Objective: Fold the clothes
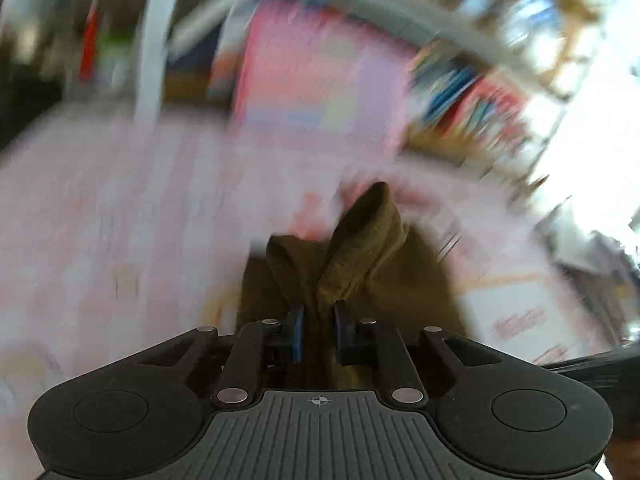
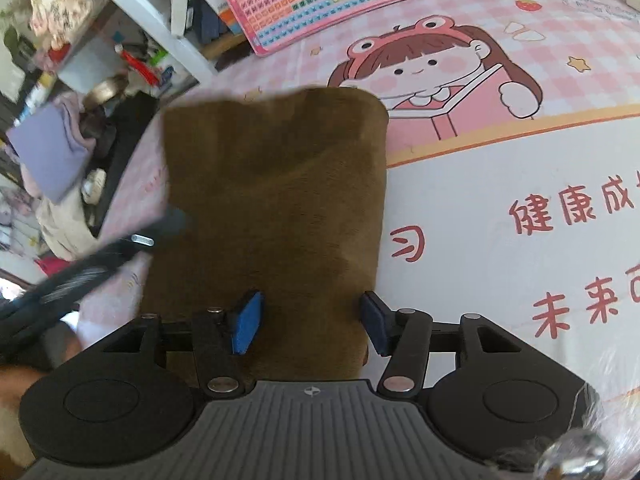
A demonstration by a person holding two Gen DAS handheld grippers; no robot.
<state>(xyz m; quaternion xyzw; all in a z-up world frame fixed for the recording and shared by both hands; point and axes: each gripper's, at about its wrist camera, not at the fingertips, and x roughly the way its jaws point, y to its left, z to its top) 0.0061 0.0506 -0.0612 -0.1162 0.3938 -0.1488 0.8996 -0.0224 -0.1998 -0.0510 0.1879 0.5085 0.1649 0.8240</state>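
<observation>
The pink-and-white checked cartoon bedsheet (image 2: 520,152) carries the only readable writing, in the right wrist view. Large dark-red Chinese characters stand on its white panel, below the printed cartoon girl in a frog hat (image 2: 424,68): the upper row reads 健康成 (image 2: 572,208), with a further character cut off at the edge; the lower row reads 未来 (image 2: 576,312), again cut off. To the left of the rows stands 习 (image 2: 406,242). The pink-framed chart of small coloured cells (image 2: 320,0), above the girl, is too small to read. The left wrist view is too blurred for any text.
</observation>
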